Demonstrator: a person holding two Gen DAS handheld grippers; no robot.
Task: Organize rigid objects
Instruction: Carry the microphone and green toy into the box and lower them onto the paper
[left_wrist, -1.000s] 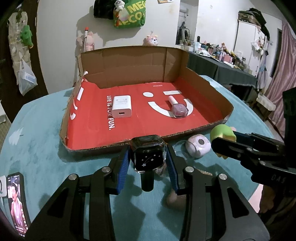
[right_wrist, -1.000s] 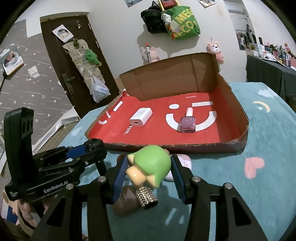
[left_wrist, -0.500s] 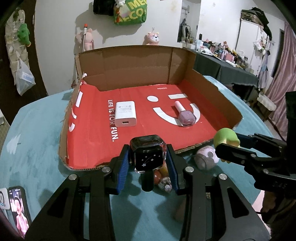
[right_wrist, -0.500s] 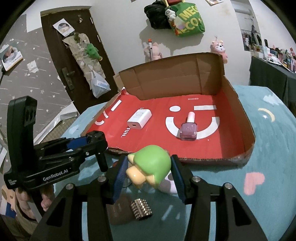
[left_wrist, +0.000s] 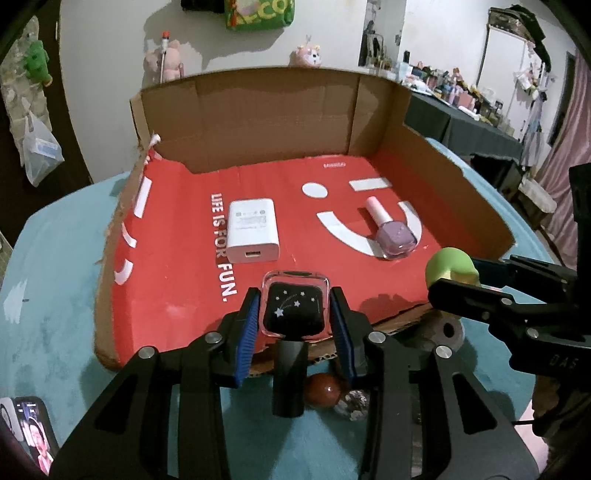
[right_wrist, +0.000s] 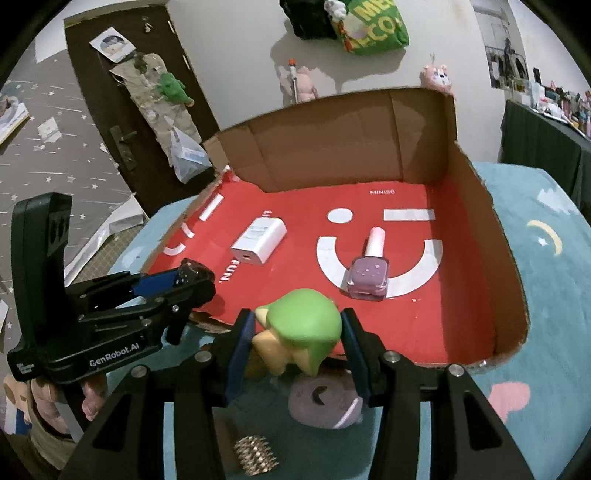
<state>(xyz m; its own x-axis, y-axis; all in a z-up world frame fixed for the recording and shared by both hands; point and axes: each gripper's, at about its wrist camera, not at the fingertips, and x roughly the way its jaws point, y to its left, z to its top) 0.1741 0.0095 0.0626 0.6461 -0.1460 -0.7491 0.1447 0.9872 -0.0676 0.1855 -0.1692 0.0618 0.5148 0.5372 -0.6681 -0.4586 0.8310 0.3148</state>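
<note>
A black star-printed bottle (left_wrist: 294, 309) in a clear case sits low at centre frame, clenched by the left gripper (left_wrist: 294, 325) over the red box's (left_wrist: 177, 280) torn near edge. The right gripper (right_wrist: 295, 343) grasps a green-haired figurine (right_wrist: 303, 326). Bare red floor lies before both.

"LIFE IS FOR FUN." and "MINISO" are printed in white on the red box floor (left_wrist: 177, 266). "GenRobot.AI" is marked on the left gripper (right_wrist: 192, 280). Partial letters "MEG…ECO" are read on a hanging green bag (right_wrist: 376, 26).
</note>
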